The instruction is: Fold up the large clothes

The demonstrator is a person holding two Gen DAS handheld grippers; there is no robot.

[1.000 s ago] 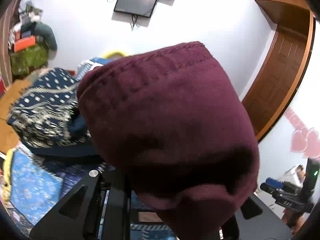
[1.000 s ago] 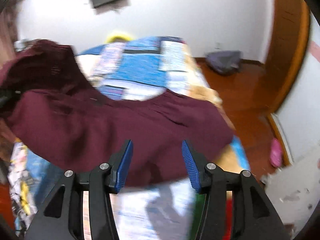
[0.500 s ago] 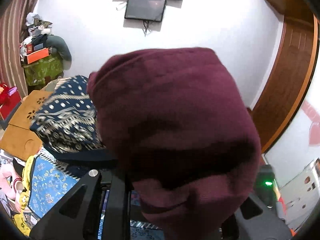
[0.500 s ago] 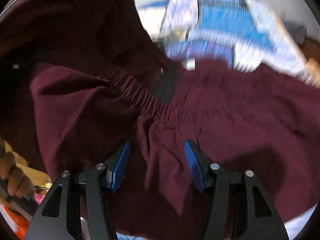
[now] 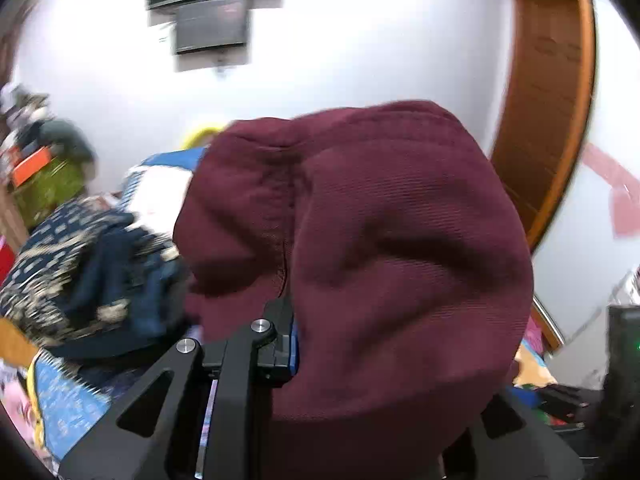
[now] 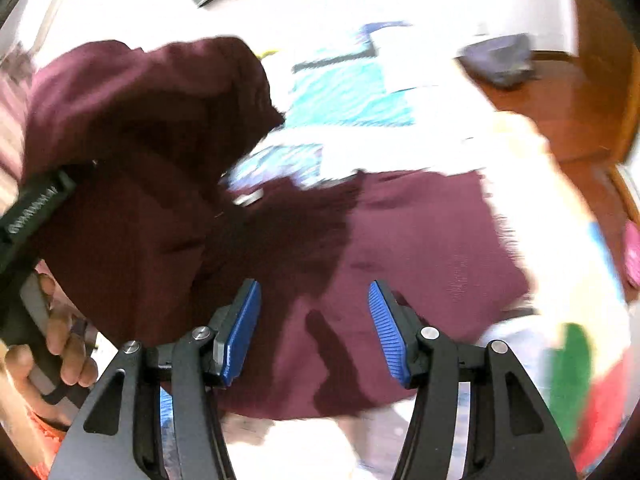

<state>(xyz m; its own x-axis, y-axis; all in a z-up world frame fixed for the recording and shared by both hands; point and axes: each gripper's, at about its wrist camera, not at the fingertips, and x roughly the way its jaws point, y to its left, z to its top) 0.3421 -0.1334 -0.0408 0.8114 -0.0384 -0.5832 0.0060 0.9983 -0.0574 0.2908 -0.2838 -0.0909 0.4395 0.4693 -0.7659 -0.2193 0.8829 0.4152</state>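
Note:
A large maroon garment is bunched over my left gripper, which is shut on it; the cloth hides the right finger. In the right wrist view the same garment lies partly spread on a blue and white patchwork bedcover, with one end lifted at the left by the left gripper's body and the hand holding it. My right gripper is open and empty, just above the spread part of the garment.
A heap of navy patterned cloth lies on the bed to the left. A wooden door and a wall screen are behind. Wooden floor lies past the bed's right edge.
My left gripper has closed further on the maroon garment and swung it. My right gripper has pulled back from the cloth, so the bedcover and the spread part of the garment show again.

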